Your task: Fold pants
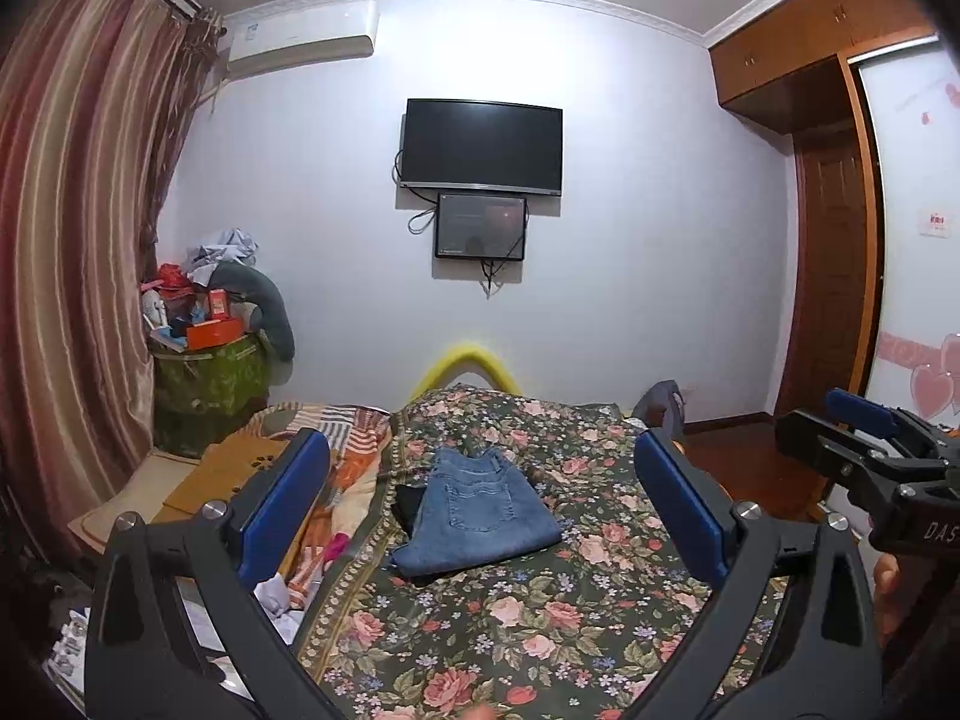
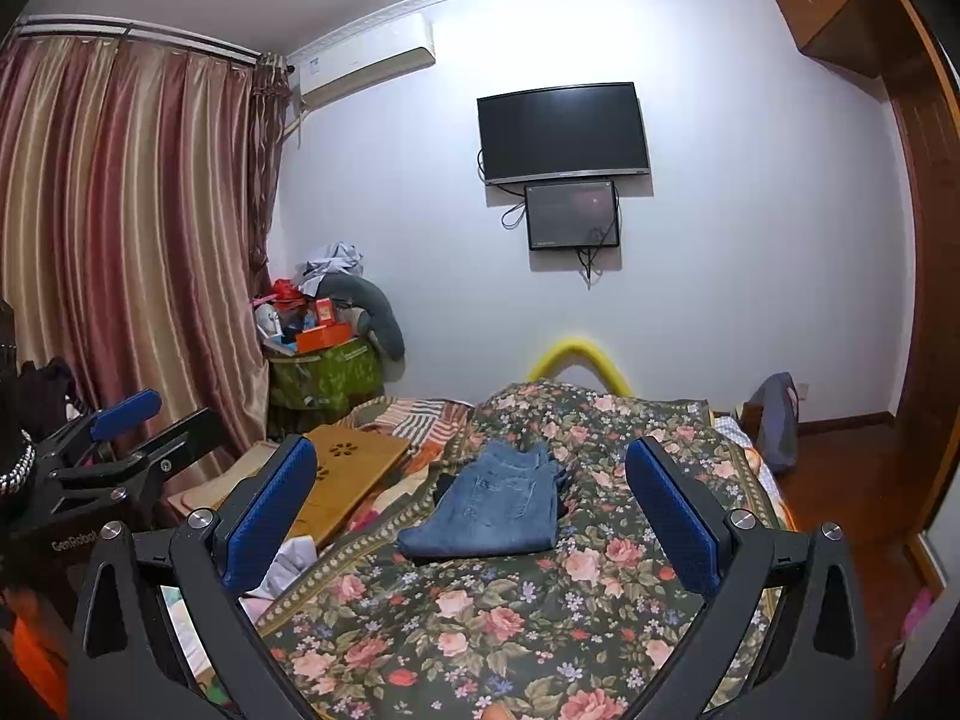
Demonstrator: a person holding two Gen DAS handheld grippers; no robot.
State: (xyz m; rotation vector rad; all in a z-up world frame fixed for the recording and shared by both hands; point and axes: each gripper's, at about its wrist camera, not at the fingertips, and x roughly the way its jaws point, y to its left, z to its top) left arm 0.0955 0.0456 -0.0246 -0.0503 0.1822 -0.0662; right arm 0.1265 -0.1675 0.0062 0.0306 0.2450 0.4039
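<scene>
The pants (image 1: 477, 513), blue jeans already folded into a compact stack, are seen lying on the floral bedspread (image 1: 540, 630), ahead of both tools and well apart from them. The stack's long axis is judged to run away from the cameras, waistband at the far end. The left gripper (image 1: 480, 510) and right gripper (image 2: 471, 516) are held wide open and empty; neither is clearly nearer.

Two black plastic two-finger grippers, left gripper (image 1: 480, 501) and right gripper (image 2: 471, 507), each with blue textured pads (image 1: 282, 504), silver screws, white lettering on the housings.
</scene>
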